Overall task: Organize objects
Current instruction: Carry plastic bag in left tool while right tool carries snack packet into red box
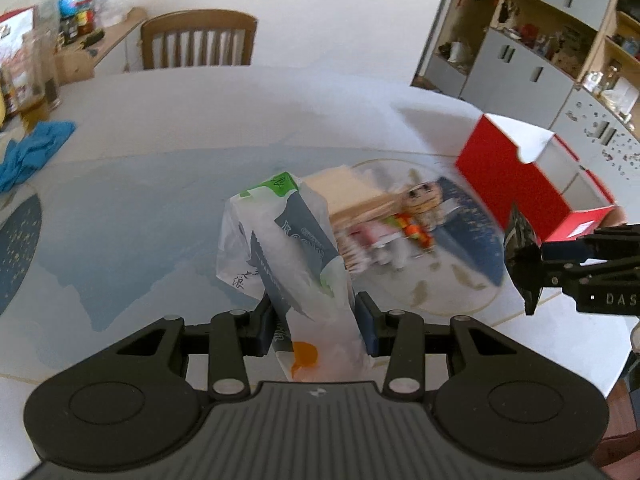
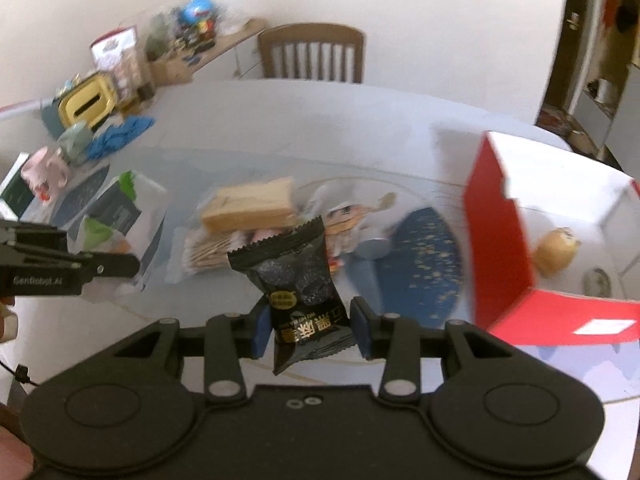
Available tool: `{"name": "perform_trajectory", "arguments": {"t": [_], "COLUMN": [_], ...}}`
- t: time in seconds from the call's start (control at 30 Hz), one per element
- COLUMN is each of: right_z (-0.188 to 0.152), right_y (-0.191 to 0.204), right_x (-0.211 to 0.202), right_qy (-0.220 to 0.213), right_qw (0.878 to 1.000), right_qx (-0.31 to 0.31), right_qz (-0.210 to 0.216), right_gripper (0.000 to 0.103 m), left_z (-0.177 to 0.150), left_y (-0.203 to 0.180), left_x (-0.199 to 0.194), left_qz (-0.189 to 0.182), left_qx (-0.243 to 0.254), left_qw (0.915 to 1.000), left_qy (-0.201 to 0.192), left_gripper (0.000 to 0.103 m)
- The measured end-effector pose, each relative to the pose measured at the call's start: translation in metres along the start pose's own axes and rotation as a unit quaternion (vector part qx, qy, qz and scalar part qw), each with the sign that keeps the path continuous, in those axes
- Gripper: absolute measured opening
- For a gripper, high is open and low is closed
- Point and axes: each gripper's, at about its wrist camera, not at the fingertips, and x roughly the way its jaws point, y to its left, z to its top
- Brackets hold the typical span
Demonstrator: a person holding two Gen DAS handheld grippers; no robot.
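My left gripper (image 1: 316, 326) is shut on a white plastic packet (image 1: 288, 256) with grey, green and orange print, held above the table. My right gripper (image 2: 308, 330) is shut on a black snack packet (image 2: 298, 276); it also shows in the left wrist view (image 1: 524, 258). A red box (image 2: 504, 232) with a white inside stands open at the right, with a small tan figure (image 2: 556, 250) in it. On the table lie a tan block (image 2: 252, 204), a bundle of sticks (image 2: 212, 254) and a small doll (image 2: 346, 218), all blurred.
A round white table (image 1: 224, 120) with a blue-patterned cover. A wooden chair (image 1: 198, 40) stands at the far side. A blue cloth (image 1: 30, 152) and jars sit at the far left, a yellow container (image 2: 86, 104) too. Shelving (image 1: 560, 40) stands at the right.
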Motion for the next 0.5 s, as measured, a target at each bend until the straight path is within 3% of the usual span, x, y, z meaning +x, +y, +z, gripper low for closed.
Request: {"name": "perform_trajectory", "arguments": {"t": [0.5], "right_z": [0.0], "right_y": [-0.096], "right_x": [-0.053], "right_qy": [-0.055], "right_qw": [0.995], "right_qx": [0.087], "right_qz": [-0.013], "right_gripper": [0.04], "left_z": [0.044], "left_y": [-0.103], "left_x": [-0.004], "left_qz": [-0.046], "left_qx": [0.066], "left_qw": [0.9963], "left_qy": [-0.029], "left_gripper": [0.04]}}
